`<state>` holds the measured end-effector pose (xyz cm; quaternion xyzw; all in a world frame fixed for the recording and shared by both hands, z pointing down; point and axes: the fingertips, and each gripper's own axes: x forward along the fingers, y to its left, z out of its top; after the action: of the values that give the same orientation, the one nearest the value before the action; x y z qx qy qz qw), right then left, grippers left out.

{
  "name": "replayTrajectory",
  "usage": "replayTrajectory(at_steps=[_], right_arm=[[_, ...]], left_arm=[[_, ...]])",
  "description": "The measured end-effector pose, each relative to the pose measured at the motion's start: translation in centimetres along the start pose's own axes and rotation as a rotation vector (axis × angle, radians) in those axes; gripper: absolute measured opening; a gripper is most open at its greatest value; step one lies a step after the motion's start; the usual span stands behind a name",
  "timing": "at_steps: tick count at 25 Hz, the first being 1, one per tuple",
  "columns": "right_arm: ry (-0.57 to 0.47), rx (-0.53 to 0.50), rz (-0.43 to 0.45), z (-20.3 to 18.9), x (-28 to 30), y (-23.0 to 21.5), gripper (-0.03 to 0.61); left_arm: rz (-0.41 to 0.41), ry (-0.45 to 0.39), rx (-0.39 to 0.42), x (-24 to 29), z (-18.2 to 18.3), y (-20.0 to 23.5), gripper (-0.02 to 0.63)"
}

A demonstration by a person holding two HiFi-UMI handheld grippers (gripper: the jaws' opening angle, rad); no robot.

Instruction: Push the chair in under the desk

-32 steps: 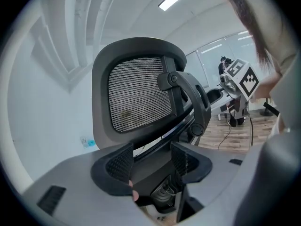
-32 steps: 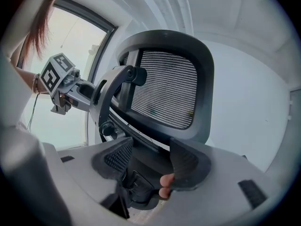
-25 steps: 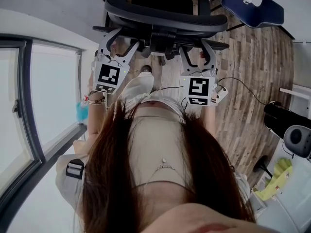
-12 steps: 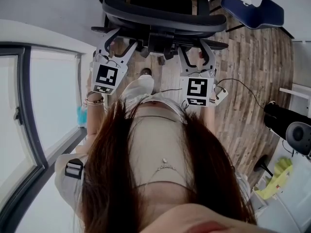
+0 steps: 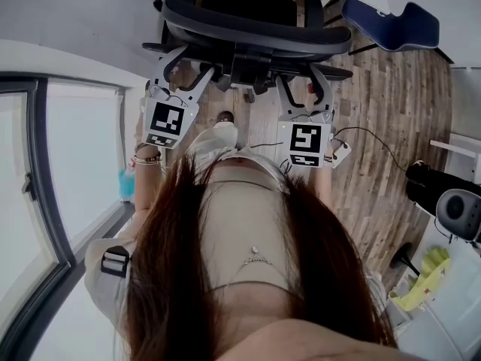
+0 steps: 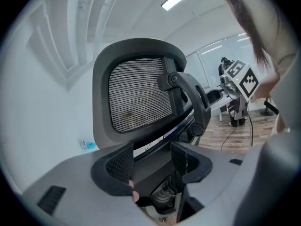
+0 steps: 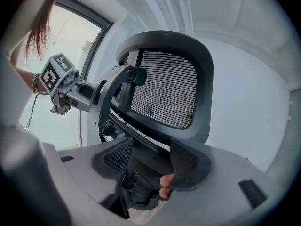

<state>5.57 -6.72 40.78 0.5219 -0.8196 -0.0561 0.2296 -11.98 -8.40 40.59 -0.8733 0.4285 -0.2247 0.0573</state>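
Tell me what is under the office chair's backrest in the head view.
Below the backrest you can see its black support frame and, further down, the wood-plank floor. The chair's base and wheels cannot be seen, because the backrest and frame cover them from this angle.

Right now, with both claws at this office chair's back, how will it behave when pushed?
The chair likely glides rather than tips: the wood floor looks smooth. Its mesh panel may flex; the rigid frame looks stiffer. With left claw and right claw set apart, uneven pushing could swivel it.
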Motion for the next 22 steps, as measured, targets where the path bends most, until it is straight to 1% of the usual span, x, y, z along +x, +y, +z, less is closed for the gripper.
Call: replayTrajectory(at_steps=[22], right_arm=[[0.009, 0.012, -0.02, 1.1, 4.1, -1.2, 0.25]], left_arm=[[-0.029, -0.024, 0.015, 3.0, 0.2, 3.6, 0.238]])
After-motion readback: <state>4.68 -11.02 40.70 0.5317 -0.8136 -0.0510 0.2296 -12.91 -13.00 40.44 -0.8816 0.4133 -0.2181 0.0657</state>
